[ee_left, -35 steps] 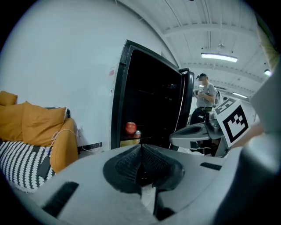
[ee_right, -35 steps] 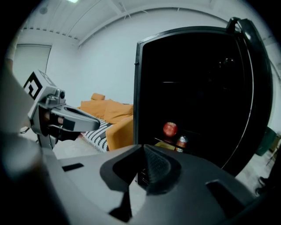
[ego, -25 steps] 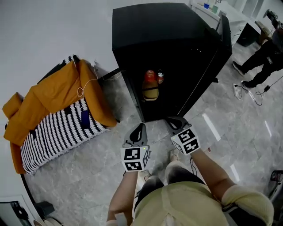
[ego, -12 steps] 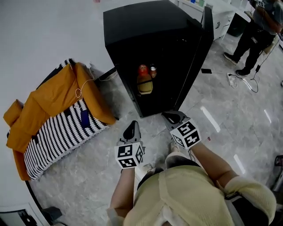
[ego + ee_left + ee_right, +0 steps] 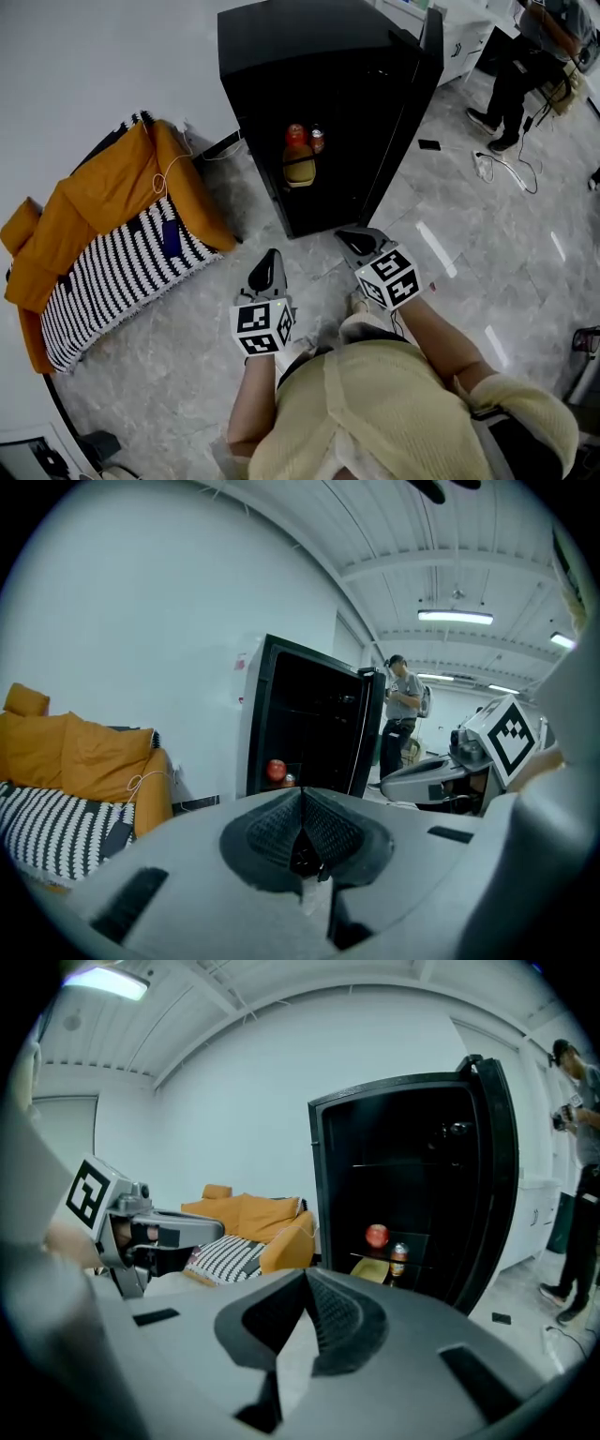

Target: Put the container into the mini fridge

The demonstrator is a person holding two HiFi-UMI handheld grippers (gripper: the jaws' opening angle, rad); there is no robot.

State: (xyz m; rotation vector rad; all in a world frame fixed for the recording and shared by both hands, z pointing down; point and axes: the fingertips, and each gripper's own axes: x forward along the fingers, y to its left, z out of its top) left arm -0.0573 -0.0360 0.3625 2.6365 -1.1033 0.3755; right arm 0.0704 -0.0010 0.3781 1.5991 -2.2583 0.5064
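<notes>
The black mini fridge (image 5: 319, 84) stands with its door (image 5: 412, 103) swung open to the right. On a low shelf inside sits the container (image 5: 298, 161), yellowish with a red lid (image 5: 377, 1235), and a small can (image 5: 317, 139) beside it. My left gripper (image 5: 266, 267) is shut and empty, over the floor a short way in front of the fridge. My right gripper (image 5: 357, 242) is also shut and empty, close to the fridge's lower front corner. The fridge (image 5: 309, 724) with the red lid (image 5: 276, 770) lies ahead in the left gripper view.
A striped couch (image 5: 112, 272) with an orange cover (image 5: 103, 192) and a white cable lies left of the fridge. A person (image 5: 525, 56) stands at the back right, near cables (image 5: 506, 173) and a dark flat object (image 5: 429, 145) on the marble floor.
The head view has shifted, and the fridge now sits slightly left and higher. Both grippers stay shut and empty in front of it. The person at the back right has moved.
</notes>
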